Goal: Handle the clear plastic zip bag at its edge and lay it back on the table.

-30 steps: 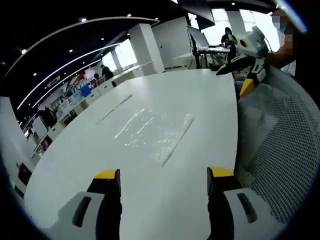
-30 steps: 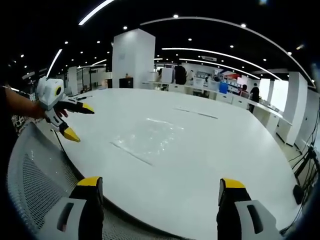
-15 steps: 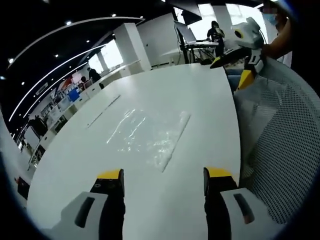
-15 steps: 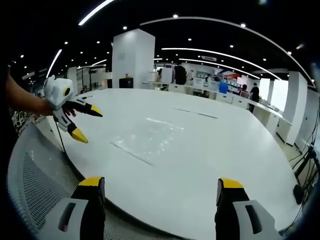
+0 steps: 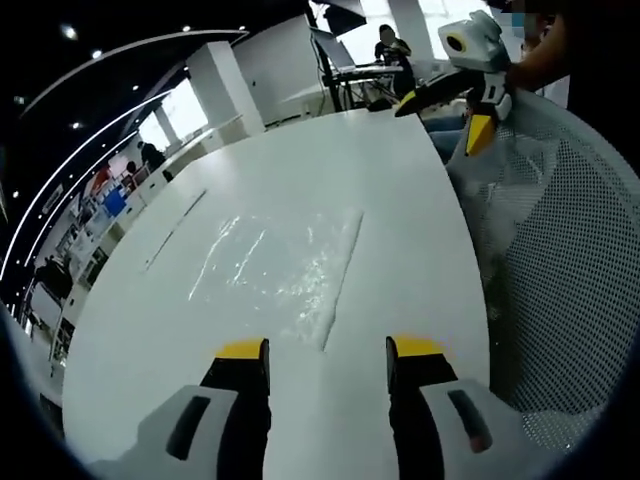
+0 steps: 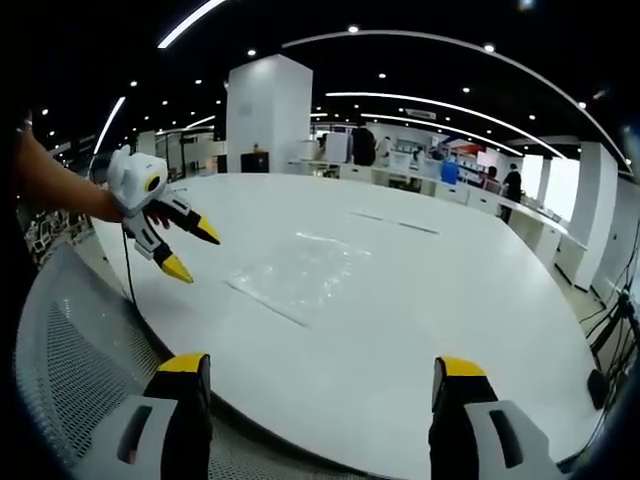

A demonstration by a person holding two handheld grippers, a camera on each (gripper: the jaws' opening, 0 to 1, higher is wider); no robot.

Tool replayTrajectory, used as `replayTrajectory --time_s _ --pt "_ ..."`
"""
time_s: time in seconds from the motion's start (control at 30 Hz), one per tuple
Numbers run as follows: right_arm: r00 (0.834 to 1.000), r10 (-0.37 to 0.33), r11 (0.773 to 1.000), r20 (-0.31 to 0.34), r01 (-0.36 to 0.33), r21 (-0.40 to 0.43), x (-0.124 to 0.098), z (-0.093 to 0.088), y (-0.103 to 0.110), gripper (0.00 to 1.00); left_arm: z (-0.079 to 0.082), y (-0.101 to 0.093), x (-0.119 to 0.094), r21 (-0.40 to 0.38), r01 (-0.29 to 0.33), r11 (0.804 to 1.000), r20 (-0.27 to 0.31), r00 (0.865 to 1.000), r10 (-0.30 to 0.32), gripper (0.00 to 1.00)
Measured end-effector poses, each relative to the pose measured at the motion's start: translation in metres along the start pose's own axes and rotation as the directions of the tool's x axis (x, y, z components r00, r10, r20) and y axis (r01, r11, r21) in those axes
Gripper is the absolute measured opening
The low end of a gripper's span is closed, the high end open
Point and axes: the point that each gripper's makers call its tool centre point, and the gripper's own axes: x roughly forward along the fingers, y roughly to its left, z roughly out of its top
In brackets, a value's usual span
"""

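Left claw (image 5: 327,352) and right claw (image 6: 320,370) gape, empty — zip bag (image 5: 280,265) flat on table (image 5: 400,200)

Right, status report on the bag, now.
Left hand-held gripper open, just short of the zip bag. Right hand-held gripper open, back from the table. Bag flat, untouched. Nothing in the way.

Clear, glinting zip bag (image 5: 280,265) on a plain white tabletop (image 5: 400,210); yellow-tipped black tongs (image 5: 325,352); grey mesh chair (image 5: 560,270).

distant people (image 5: 390,47) too small to tell
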Motion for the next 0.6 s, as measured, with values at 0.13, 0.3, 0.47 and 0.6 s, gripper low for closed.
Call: replayTrajectory --time_s 0.13,0.3,0.47,0.6 --pt "1.000 0.006 1.000 -0.003 -0.006 0.000 0.000 0.000 0.001 0.90 0.000 0.000 0.007 0.053 0.038 0.998 -0.015 0.999 -0.037 0.40" --pt "1.000 0.011 1.000 -0.011 -0.011 0.004 0.000 -0.001 0.003 0.87 0.000 0.002 0.015 0.083 0.063 0.995 -0.034 0.998 -0.061 0.37" --pt "0.999 0.032 0.999 -0.033 -0.031 0.008 0.000 -0.004 0.006 0.85 -0.001 0.003 0.025 0.092 0.104 0.990 -0.060 0.993 -0.099 0.36" --pt "0.999 0.037 0.999 -0.026 -0.036 0.016 0.000 -0.003 0.007 0.84 -0.005 0.003 0.031 0.078 0.153 0.985 -0.098 0.985 -0.145 0.33"
